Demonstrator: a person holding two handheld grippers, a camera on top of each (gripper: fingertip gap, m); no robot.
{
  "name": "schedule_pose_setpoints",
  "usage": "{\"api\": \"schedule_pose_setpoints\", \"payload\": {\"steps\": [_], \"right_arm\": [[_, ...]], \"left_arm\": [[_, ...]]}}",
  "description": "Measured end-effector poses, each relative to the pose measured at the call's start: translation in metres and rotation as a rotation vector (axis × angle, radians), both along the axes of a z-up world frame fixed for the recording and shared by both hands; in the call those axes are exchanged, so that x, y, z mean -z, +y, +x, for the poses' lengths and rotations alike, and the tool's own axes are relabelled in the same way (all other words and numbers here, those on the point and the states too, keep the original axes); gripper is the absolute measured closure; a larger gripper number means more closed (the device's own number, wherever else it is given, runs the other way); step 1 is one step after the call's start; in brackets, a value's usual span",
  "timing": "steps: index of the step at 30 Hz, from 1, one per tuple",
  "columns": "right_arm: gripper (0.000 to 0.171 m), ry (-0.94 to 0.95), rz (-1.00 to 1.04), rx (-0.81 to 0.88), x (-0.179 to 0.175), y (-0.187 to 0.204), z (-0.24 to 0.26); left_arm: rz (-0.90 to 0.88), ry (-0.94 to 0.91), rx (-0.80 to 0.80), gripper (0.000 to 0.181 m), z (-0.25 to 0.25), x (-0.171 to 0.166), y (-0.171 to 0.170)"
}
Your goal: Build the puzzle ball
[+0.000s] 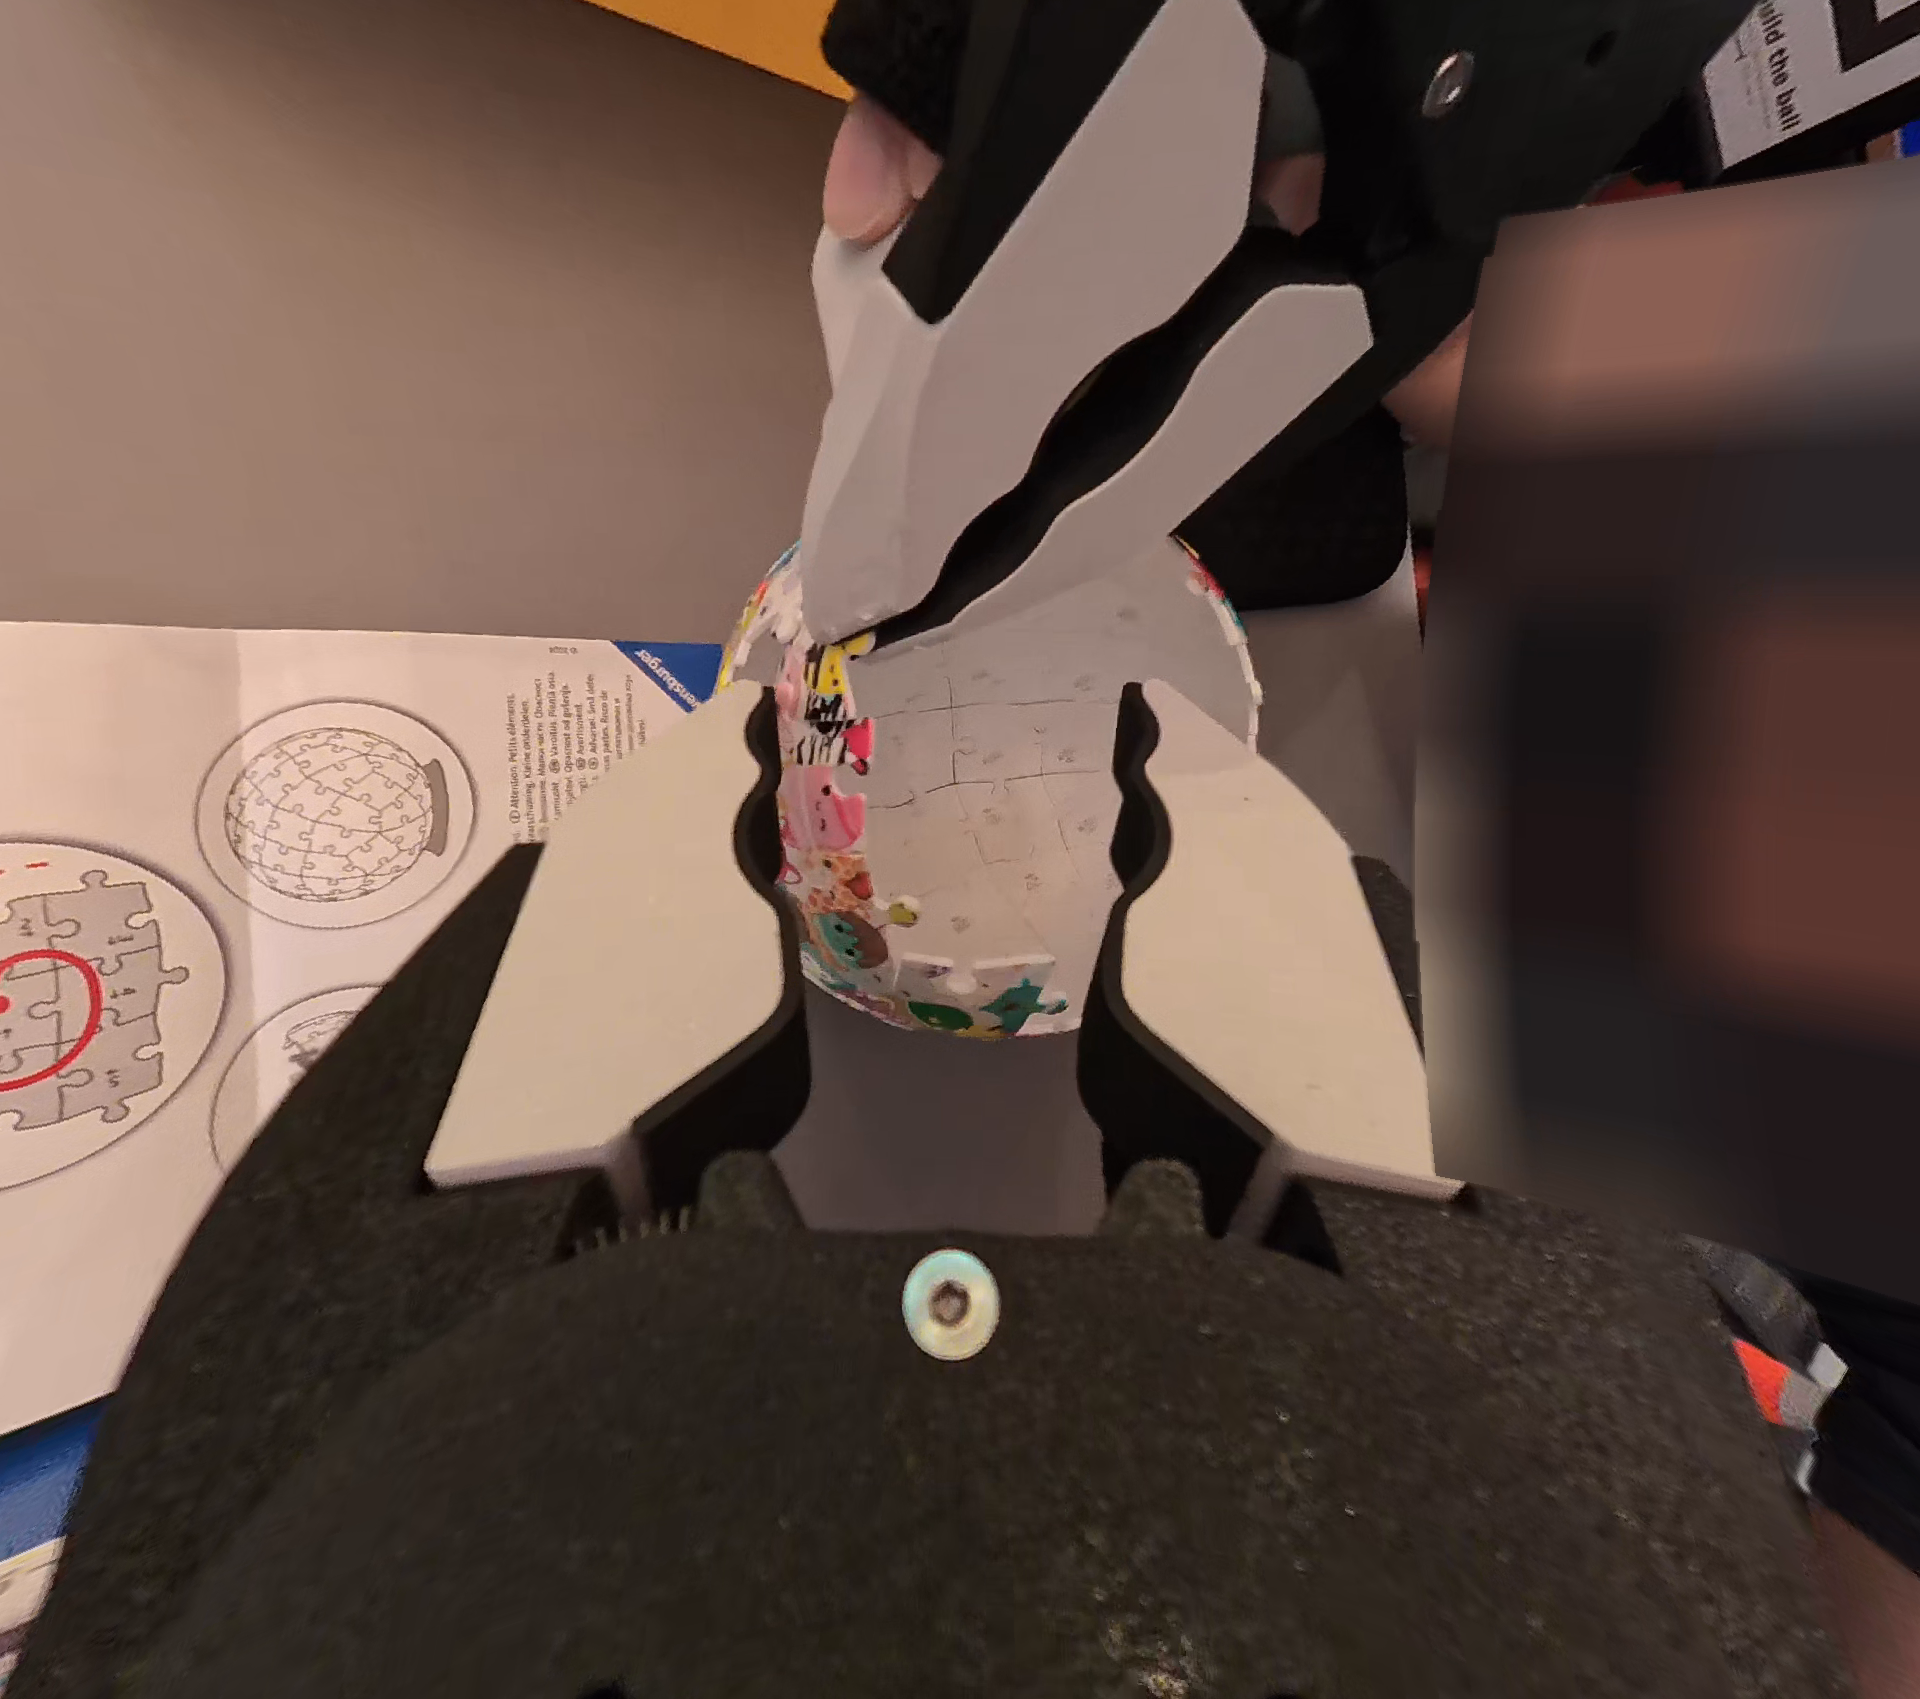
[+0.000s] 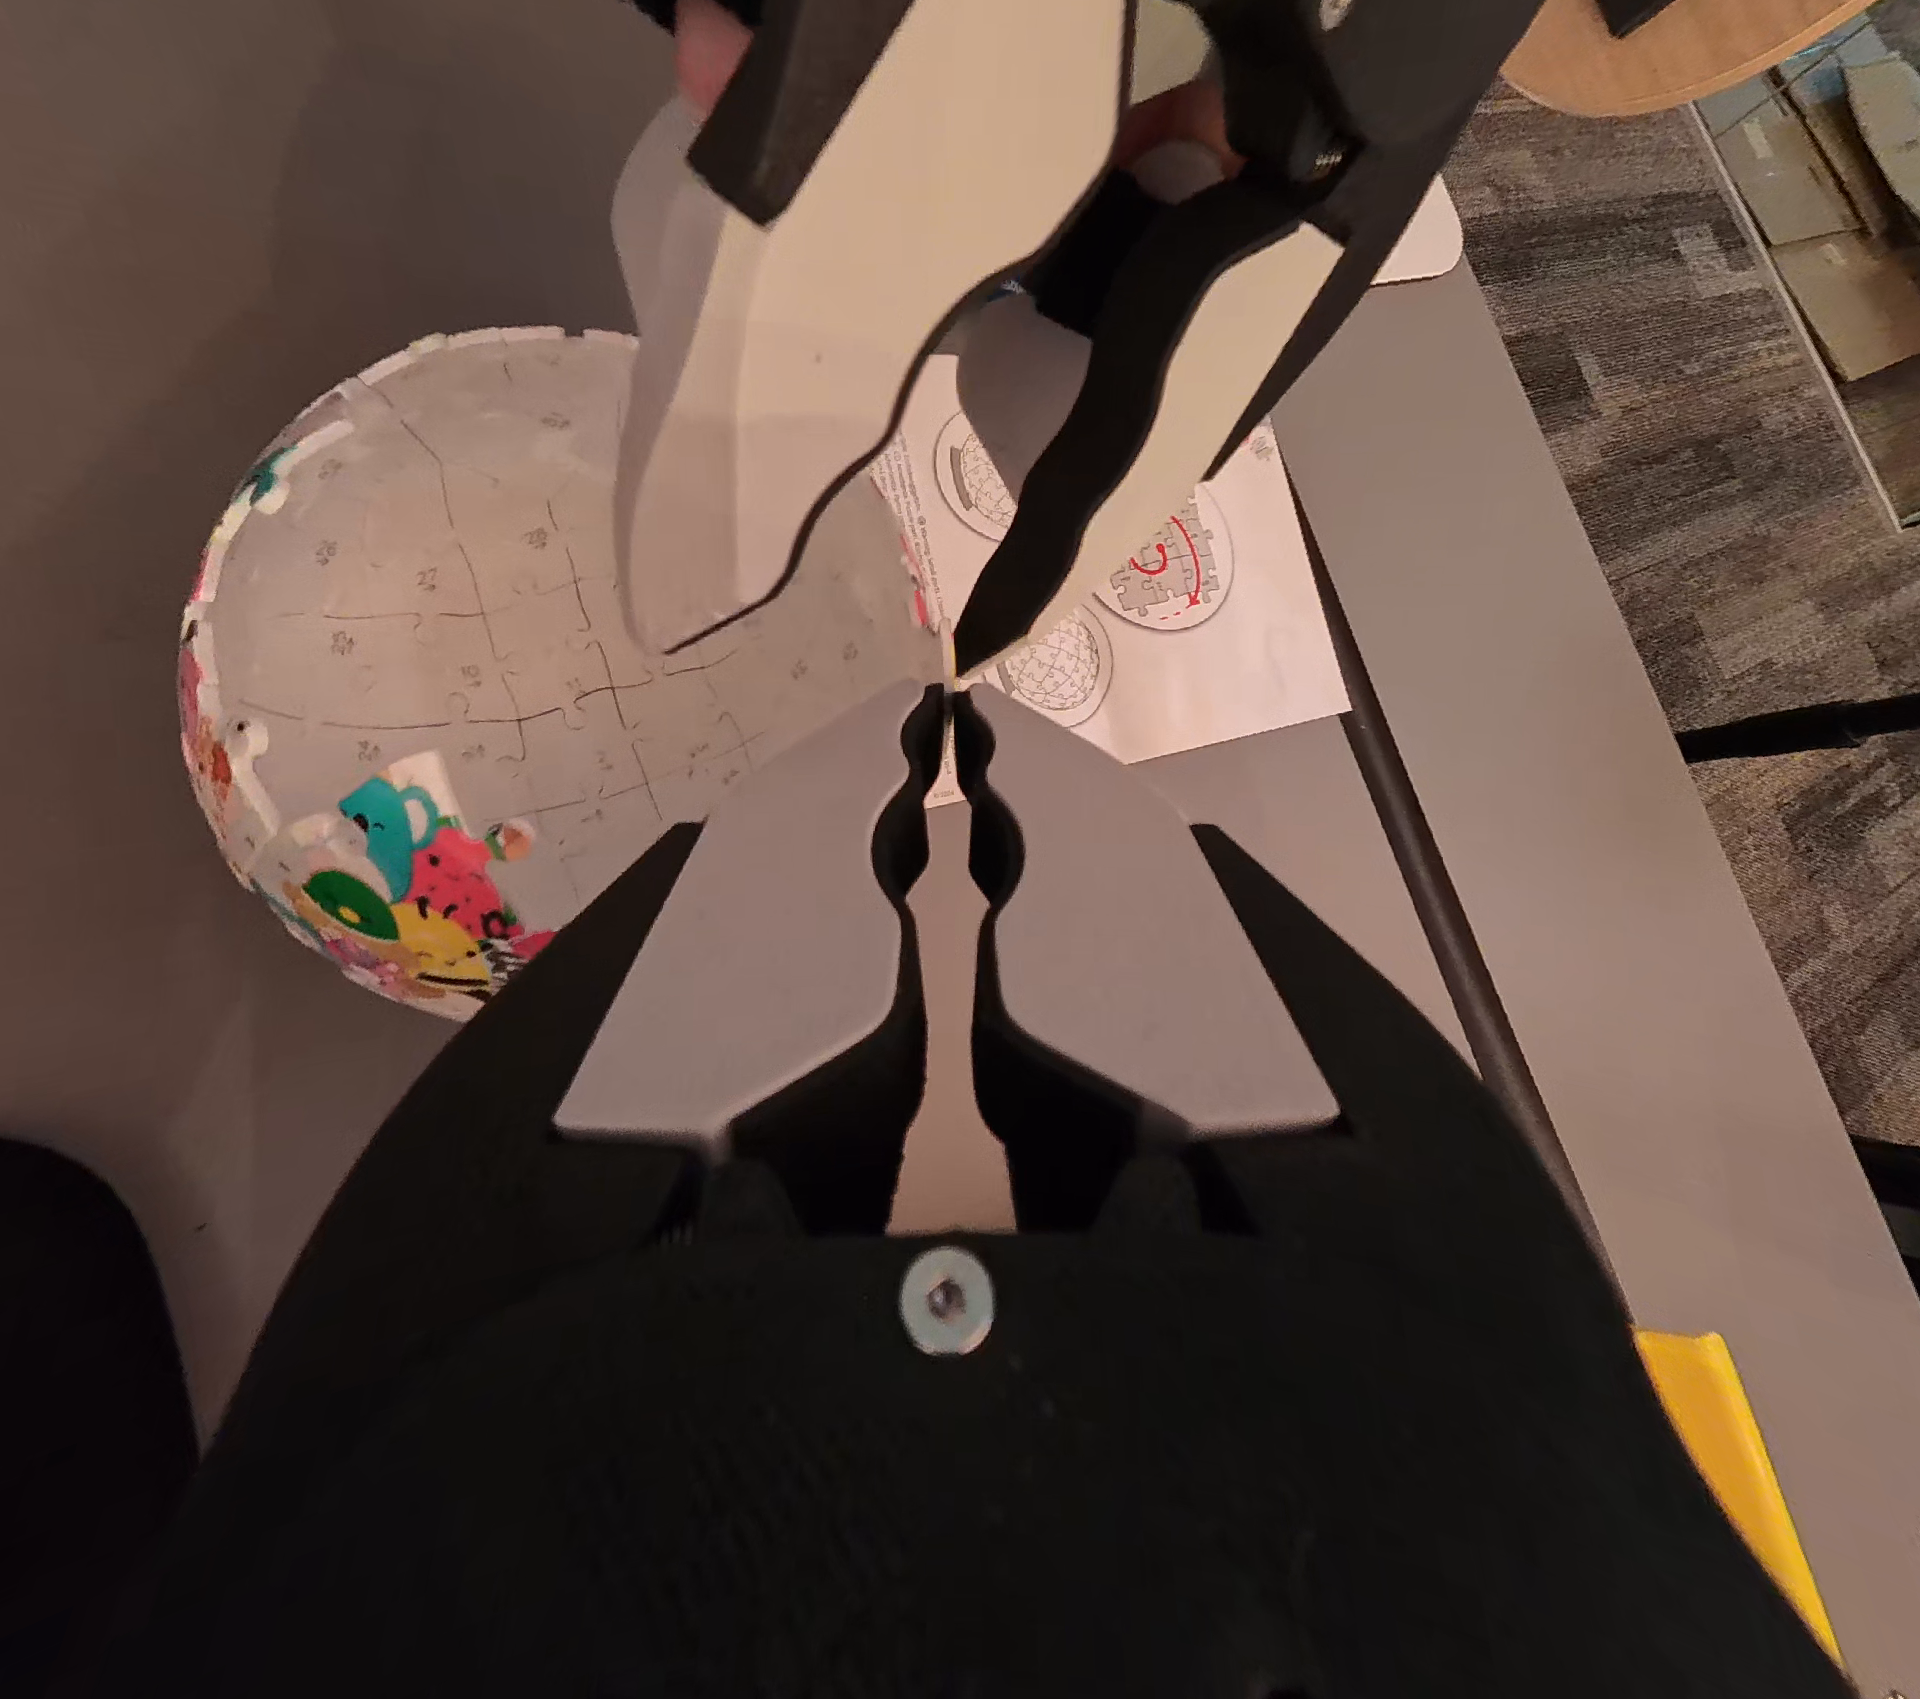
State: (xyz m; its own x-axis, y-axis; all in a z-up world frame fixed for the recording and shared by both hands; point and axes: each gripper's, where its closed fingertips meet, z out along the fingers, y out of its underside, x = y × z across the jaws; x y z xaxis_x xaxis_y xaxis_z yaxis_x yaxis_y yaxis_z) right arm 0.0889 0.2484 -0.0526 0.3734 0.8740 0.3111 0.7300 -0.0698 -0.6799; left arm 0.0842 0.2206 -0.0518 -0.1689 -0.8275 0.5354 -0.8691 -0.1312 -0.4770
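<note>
Fingers (image 1: 665,901) astride puzzle ball (image 1: 987,818)

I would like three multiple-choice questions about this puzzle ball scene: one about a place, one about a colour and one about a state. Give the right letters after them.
1. In the left wrist view, where is the instruction sheet relative to the puzzle ball?
A. to its left
B. on top of it
C. inside it

2. What colour is the ball's inner surface?
A. pale grey
B. red
C. black

3. In what state is the right claw?
A. wide open and empty
B. shut on a puzzle piece
C. out of view

Answers:
1 A: the sheet lies flat to the ball's left.
2 A: the open shell shows the pale grey backs of the pieces.
3 B: its tips pinch a thin piece at the ball's rim.
</note>
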Motion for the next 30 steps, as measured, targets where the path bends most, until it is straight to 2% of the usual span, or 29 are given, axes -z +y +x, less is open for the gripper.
{"api": "schedule_pose_setpoints", "payload": {"steps": [13,23,27,30], "right_arm": [[0.168,-0.023,0.030,-0.001,0.000,0.002,-0.001],[0.168,-0.006,0.001,0.021,0.000,0.004,0.000],[0.168,0.000,-0.006,0.017,0.001,0.003,-0.001],[0.168,0.004,-0.011,0.017,0.001,0.003,-0.001]], "left_arm": [[-0.079,-0.026,-0.037,0.127,0.001,0.000,0.005],[0.069,-0.019,0.022,0.137,0.001,0.007,0.008],[0.152,-0.006,0.033,0.150,0.002,0.011,0.013],[0.185,0.003,0.039,0.152,0.002,0.012,0.013]]}}
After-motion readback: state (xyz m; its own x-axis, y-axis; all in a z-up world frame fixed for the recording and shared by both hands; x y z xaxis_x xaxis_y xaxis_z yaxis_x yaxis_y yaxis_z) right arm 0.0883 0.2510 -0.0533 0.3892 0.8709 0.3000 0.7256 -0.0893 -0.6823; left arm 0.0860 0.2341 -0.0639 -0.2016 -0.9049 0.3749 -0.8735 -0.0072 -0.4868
